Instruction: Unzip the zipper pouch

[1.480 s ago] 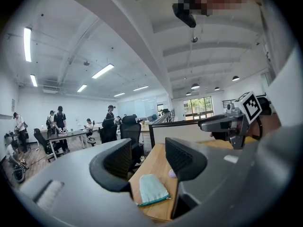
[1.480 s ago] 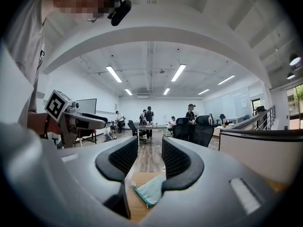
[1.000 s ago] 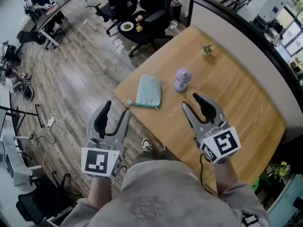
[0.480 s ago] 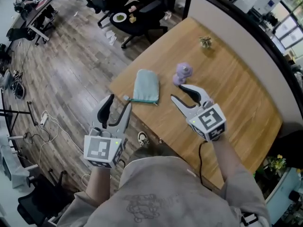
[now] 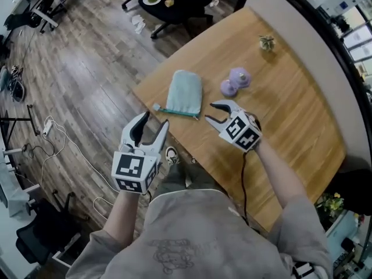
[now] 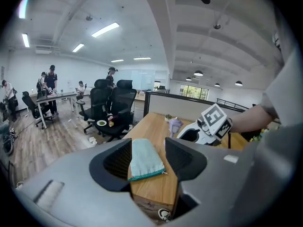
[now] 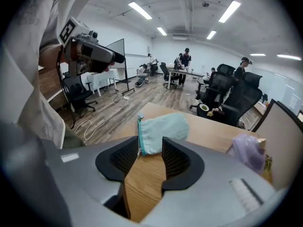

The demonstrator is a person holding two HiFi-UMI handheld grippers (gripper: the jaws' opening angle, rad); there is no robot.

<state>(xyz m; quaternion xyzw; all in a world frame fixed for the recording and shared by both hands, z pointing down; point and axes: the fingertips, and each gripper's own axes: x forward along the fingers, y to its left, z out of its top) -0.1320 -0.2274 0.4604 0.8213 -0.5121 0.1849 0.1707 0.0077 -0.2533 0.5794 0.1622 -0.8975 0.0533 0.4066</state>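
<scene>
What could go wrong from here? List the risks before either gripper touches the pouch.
1. The mint zipper pouch lies loose by the table edge. The left gripper is open, off the table, so tugging the zipper may drag the pouch off.
2. The zipper is a thin edge with a small pull; the open right gripper could pinch fabric instead.
3. The purple toy stands close beside the right gripper and could get knocked.
</scene>
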